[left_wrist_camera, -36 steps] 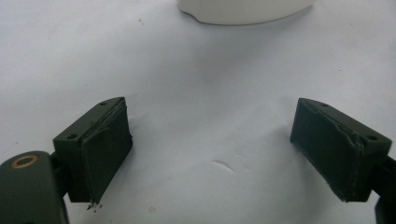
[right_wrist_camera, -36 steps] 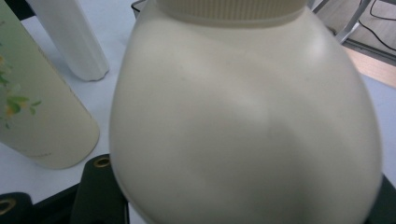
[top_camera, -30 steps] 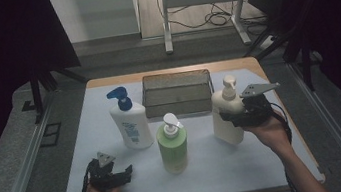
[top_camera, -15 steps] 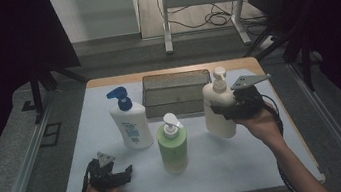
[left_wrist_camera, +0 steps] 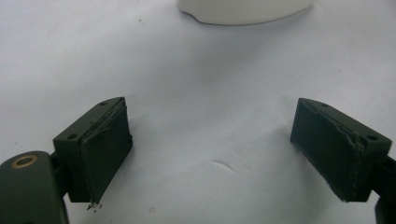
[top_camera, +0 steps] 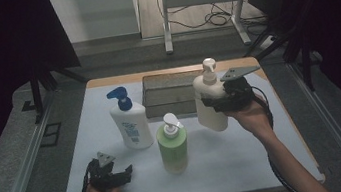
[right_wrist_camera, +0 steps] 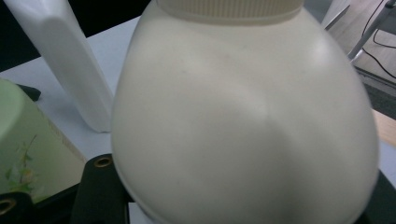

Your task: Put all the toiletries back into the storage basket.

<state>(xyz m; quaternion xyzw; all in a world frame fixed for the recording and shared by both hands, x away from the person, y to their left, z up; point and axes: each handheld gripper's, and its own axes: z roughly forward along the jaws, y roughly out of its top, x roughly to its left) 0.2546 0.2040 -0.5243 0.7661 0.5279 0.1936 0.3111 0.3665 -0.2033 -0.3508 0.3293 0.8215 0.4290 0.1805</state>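
A cream pump bottle hangs above the table, with my right gripper shut on its body. Up close the cream bottle bulges between the black jaws. A white bottle with a blue pump stands left of centre, and its side leans across the right gripper view. A green pump bottle stands near the front middle, its shoulder at the left edge. My left gripper rests open near the front left; its pads stand wide apart over bare mat with nothing between them.
A dark wire basket sits at the back centre of the pale mat. The base of a white bottle shows at the top of the left gripper view. Metal rails run along both table sides; a stand and cables lie beyond.
My right gripper has lifted the cream bottle off the mat and carried it left, toward the basket. The left gripper has stayed where it was.
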